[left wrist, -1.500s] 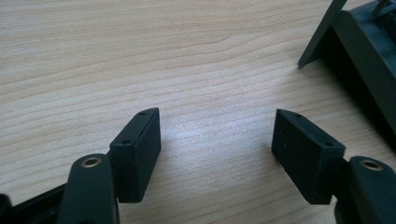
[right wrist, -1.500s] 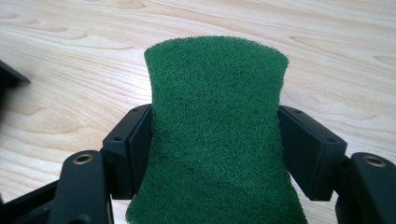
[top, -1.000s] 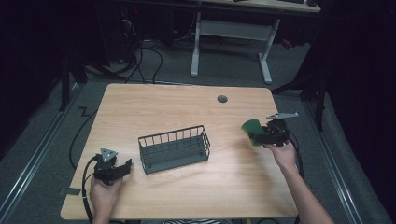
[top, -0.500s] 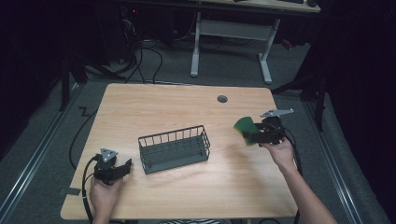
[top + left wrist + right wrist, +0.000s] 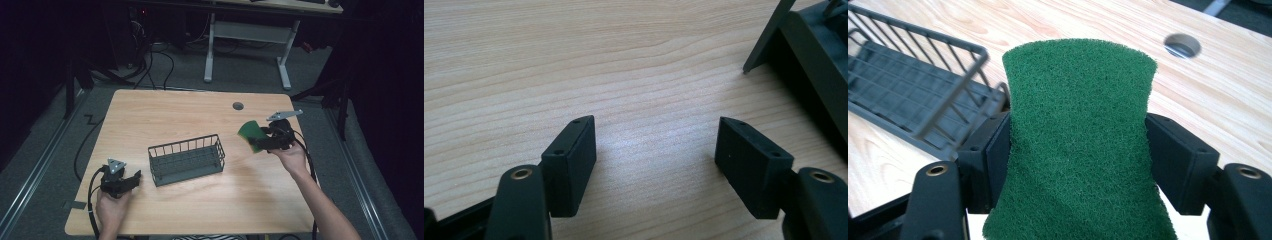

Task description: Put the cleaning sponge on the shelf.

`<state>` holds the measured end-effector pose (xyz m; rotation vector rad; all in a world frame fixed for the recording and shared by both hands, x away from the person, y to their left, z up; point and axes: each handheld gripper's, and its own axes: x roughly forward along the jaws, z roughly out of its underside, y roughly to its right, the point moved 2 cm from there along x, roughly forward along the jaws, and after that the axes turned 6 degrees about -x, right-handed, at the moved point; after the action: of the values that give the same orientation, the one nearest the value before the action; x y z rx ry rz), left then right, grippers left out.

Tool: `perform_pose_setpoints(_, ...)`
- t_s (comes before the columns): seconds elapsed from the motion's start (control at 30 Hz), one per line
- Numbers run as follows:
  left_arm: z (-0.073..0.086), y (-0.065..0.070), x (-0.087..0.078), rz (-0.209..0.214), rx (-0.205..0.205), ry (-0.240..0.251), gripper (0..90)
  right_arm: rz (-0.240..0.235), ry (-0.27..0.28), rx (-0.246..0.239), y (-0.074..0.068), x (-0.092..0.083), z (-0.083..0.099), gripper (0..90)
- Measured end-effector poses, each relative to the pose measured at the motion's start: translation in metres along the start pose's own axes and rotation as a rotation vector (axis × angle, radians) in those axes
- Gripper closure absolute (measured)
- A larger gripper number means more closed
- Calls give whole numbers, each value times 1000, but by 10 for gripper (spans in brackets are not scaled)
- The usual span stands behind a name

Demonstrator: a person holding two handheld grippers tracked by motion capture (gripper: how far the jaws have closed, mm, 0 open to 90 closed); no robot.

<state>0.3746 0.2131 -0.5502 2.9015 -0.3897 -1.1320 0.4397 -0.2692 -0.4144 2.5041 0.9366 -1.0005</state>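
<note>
A green scouring pad (image 5: 1075,145) is being held clamped in the right tongs (image 5: 261,140), above the tabletop (image 5: 200,110) right of the wire basket (image 5: 186,159). The left tongs (image 5: 654,160) are being rested apart at the near left.

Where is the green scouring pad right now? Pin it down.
In the high view the green scouring pad sits clamped in the right gripper, above the table's right side, just right of the wire basket.
</note>
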Motion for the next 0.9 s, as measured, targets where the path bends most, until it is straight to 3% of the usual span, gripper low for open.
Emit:
perform_pose_setpoints(0.47,0,0,0,1,0,0,333,-67,14,-111,-28,9,-40,309)
perform_pose_setpoints(0.9,0,0,0,2,0,-1,333,-154,-9,-261,-62,29,-73,308)
